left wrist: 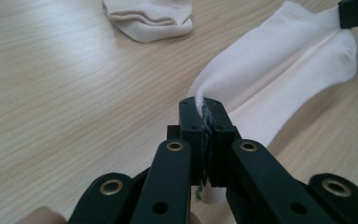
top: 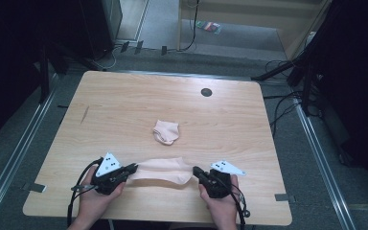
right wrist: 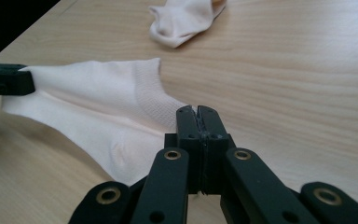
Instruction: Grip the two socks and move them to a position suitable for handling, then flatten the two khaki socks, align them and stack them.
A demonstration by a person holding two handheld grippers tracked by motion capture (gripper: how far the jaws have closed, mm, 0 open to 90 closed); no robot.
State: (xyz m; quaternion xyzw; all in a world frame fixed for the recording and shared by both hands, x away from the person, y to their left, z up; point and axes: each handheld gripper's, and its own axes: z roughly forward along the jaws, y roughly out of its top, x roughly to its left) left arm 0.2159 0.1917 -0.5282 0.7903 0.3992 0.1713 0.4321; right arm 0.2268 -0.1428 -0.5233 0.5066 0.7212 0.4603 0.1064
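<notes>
Two grippers: your left gripper point(top: 133, 167) and right gripper point(top: 196, 171) each pinch one end of the pale pink cotton sock point(top: 163, 170).
Sock place: stretched low over the light wooden table point(top: 124, 105), near its front edge.
Risk: thin pinch; a hard pull can slip the fabric out.

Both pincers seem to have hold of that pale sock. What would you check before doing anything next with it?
1. Left gripper shut on the sock: ok, fabric is pinched between its jaws.
2. Right gripper shut on the sock's other end: ok, the jaws are closed on the edge near the cuff.
3. Sock spread between the two grippers, not bunched: ok, it lies fairly flat in the high view.
4. Second sock out of the way: ok, it lies apart, farther up the table.
5. Grip deep enough not to slip: cannot tell, only a thin edge shows in each pinch.
</notes>
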